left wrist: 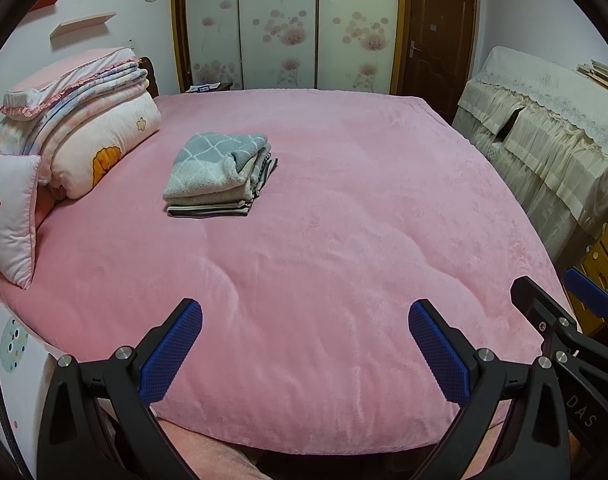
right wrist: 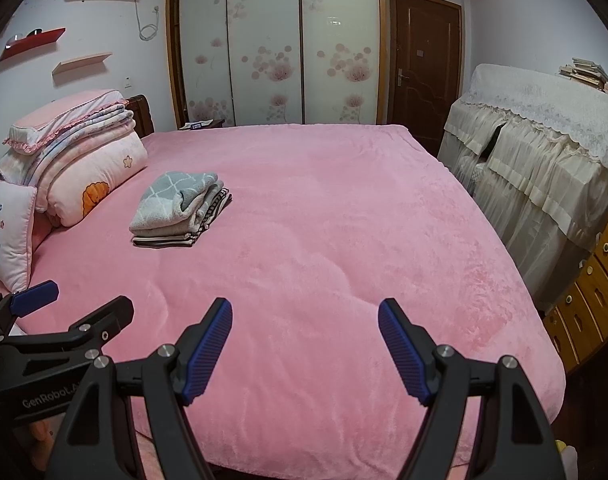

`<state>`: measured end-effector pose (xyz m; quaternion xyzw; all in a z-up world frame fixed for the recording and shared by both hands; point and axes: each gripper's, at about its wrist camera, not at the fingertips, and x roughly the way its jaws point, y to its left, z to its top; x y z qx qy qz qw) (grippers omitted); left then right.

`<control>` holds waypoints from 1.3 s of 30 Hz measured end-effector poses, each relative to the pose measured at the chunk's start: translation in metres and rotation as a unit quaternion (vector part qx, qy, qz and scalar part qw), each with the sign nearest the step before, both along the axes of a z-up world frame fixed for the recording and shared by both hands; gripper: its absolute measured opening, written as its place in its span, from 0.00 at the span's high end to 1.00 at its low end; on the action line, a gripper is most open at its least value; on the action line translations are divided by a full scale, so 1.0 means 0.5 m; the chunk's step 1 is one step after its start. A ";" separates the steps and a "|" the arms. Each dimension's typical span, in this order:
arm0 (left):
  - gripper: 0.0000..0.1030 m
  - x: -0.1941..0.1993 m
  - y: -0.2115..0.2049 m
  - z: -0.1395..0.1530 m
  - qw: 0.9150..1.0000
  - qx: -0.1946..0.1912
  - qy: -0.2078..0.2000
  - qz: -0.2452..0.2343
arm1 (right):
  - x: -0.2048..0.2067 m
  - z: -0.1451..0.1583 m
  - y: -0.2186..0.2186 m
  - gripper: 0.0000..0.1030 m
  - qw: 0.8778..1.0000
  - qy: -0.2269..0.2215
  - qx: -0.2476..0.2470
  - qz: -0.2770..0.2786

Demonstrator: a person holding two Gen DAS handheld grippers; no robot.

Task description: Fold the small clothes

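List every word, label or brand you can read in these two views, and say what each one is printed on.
"GenRobot.A", cut off after that: white print on the black body of the left claw, seen in the right wrist view.
"DAS": on the black body of the right claw, seen in the left wrist view.
Cursive word on the small pillow: too blurred to read surely.
Papers on the nightstand: too small to read.

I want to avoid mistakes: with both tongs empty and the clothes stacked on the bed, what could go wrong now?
1. The stack lies far from both open tongs, left and right; a long reach may push it askew.
2. The top grey piece is bulging; a grab there might unfold it.
3. The pads may pinch the soft pink cover too.
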<state>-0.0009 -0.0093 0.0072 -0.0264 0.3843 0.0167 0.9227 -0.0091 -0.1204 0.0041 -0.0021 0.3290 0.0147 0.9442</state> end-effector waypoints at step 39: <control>0.00 -0.004 -0.006 -0.011 1.000 0.002 0.005 -0.011 | 0.007 -0.019 -0.003 0.26 1.000 0.014 -0.001 -0.009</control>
